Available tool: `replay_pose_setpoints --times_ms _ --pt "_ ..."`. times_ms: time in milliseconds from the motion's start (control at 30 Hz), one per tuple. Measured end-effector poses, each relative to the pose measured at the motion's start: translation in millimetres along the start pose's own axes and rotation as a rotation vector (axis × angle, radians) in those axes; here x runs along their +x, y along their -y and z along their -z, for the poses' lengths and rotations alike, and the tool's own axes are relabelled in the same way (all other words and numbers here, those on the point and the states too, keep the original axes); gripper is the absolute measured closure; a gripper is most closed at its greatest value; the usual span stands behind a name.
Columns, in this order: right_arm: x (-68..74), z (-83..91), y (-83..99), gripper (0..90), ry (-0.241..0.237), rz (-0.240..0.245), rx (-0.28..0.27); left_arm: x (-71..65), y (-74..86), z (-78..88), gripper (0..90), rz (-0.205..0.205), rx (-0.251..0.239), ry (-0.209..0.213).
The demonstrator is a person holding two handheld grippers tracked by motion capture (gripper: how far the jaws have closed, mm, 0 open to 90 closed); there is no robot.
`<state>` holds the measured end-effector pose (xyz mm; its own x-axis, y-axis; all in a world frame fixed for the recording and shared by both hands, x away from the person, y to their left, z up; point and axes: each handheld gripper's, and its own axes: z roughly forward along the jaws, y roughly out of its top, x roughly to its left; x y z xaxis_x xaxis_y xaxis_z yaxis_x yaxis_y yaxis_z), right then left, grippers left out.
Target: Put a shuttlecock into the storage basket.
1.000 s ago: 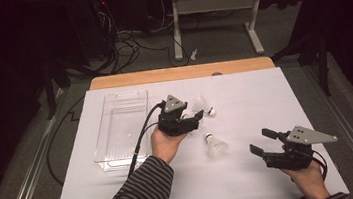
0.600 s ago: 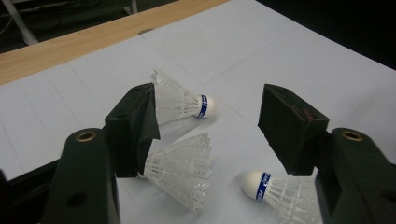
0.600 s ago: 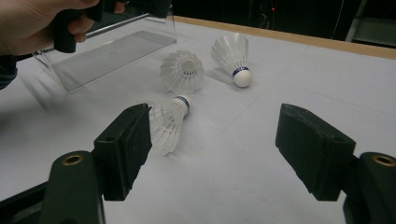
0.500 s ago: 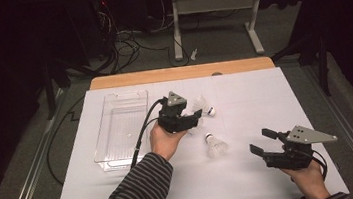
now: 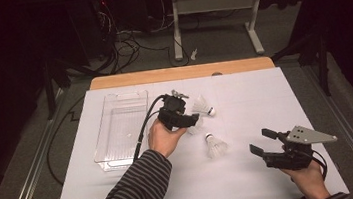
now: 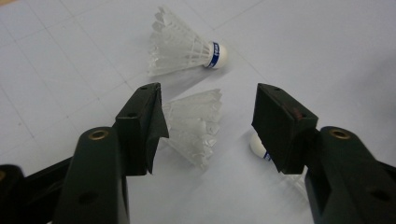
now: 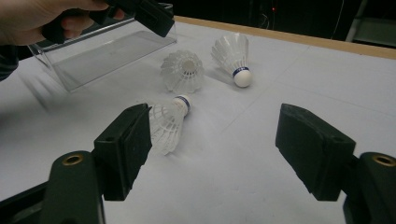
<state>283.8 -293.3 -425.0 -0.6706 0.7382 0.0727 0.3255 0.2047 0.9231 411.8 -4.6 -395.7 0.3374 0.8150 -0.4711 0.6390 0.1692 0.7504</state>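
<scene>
Shuttlecocks lie on the counter [image 5: 254, 181] right of a clear tray [image 5: 120, 131]: left gripper [image 6: 208, 119], jaws just closing but not gripping, straddles the middle shuttlecock [image 6: 194, 123], while right gripper [image 7: 212, 140] rests wide open, empty.

Looks like a lab or recording room, not a home. Desk [image 5: 181, 72] w/ wooden top is covered by a white gridded sheet [image 5: 265, 99] — a marked work surface. Surroundings kept dark; grey carpeted floor [image 5: 149, 57] behind w/ loose cables [image 5: 122, 40] trailing across it, and the white metal legs of another stand [image 5: 211, 5] farther back. Metal rails [image 5: 28, 182] run along both desk sides — prob. part of a rig frame, too dim to tell.
</scene>
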Motion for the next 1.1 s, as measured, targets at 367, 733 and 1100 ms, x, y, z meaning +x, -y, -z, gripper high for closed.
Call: replay_pose_setpoints --times_ms 367,733,1100 --pt "0.2 -0.4 0.0 27.6 -0.001 0.000 0.004 3.1 1.0 -7.5 44.2 -0.033 0.097 -0.084" --pt "-0.1 -1.5 0.3 27.7 -0.002 -0.001 0.015 5.0 6.8 -17.5 42.9 -0.038 0.180 -0.126" --pt "0.3 -1.6 0.5 27.7 -0.002 0.000 0.018 7.7 15.2 -32.6 44.1 -0.032 0.231 -0.174"
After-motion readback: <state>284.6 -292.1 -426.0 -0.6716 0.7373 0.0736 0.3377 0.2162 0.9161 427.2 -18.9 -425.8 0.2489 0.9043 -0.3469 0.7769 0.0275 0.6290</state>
